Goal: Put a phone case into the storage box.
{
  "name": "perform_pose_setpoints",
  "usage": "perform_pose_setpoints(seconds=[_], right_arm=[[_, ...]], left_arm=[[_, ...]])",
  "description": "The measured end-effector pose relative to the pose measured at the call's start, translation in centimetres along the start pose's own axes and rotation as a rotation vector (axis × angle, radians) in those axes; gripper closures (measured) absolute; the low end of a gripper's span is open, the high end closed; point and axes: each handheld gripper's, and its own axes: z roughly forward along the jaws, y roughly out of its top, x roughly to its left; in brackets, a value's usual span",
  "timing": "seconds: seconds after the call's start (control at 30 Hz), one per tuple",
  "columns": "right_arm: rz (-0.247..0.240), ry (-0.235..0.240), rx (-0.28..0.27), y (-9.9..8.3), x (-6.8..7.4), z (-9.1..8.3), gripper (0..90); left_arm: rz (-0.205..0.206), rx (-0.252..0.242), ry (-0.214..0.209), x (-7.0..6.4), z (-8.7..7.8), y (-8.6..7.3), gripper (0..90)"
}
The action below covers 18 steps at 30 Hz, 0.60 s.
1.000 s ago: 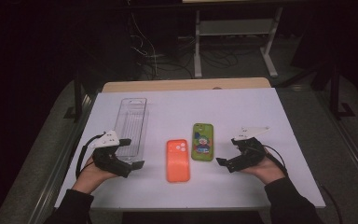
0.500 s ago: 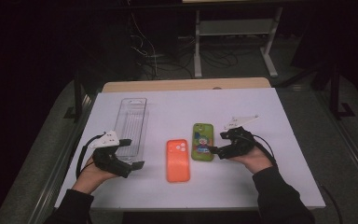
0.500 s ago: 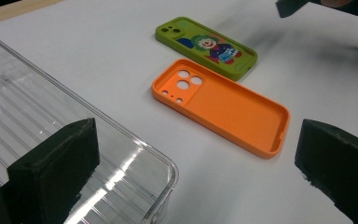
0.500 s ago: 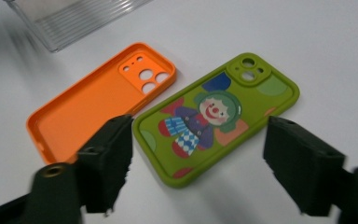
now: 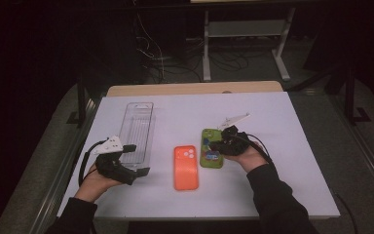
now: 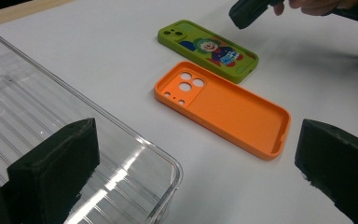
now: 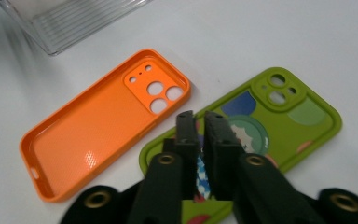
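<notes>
High view: right gripper point(image 5: 222, 142) has moved in from the table's right side over the last sec and now sits over the green phone case point(image 5: 212, 148), w/ the hand on the case's right edge. Left gripper point(image 5: 135, 161) hasn't shifted; it rests at the near end of the clear tray point(image 5: 137, 129). Orange phone case point(image 5: 185, 167) lies flat just left of the green one, not touching, same spot as before. Both cases on the white table point(image 5: 297, 161), neither in the tray.

Left gripper view: its jaws stand wide apart, nothing between them, one over the tray's near corner point(image 6: 168, 163). Orange case point(image 6: 223, 108) is open side up, green case point(image 6: 208, 49) beyond it printed side up, the other gripper point(image 6: 247, 11) hovering at its far end.

Right gripper view: jaws nearly together, only a thin slit, tips right above the green case point(image 7: 289, 121) near its middle. Can't tell if they touch it; nothing clamped yet. Orange case point(image 7: 107, 121) beside it, tray corner point(image 7: 70, 23) further off.

Judgement: the approach to the green case is done; prob. next is opening to take an edge & carry it to the tray.
</notes>
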Motion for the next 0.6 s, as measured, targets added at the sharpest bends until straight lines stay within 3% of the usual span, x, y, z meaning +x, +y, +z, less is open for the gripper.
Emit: perform_pose_setpoints(seconds=[0.33,0.6], right_arm=[[-0.011,0.015,0.029,1.9,0.3,3.2,88.1],[-0.013,0.005,0.085,2.7,0.3,5.8,88.2]], left_arm=[[0.007,-0.005,-0.007,0.0,0.3,0.0,0.0],[0.023,0.007,-0.011,0.0,0.3,0.0,0.0]])
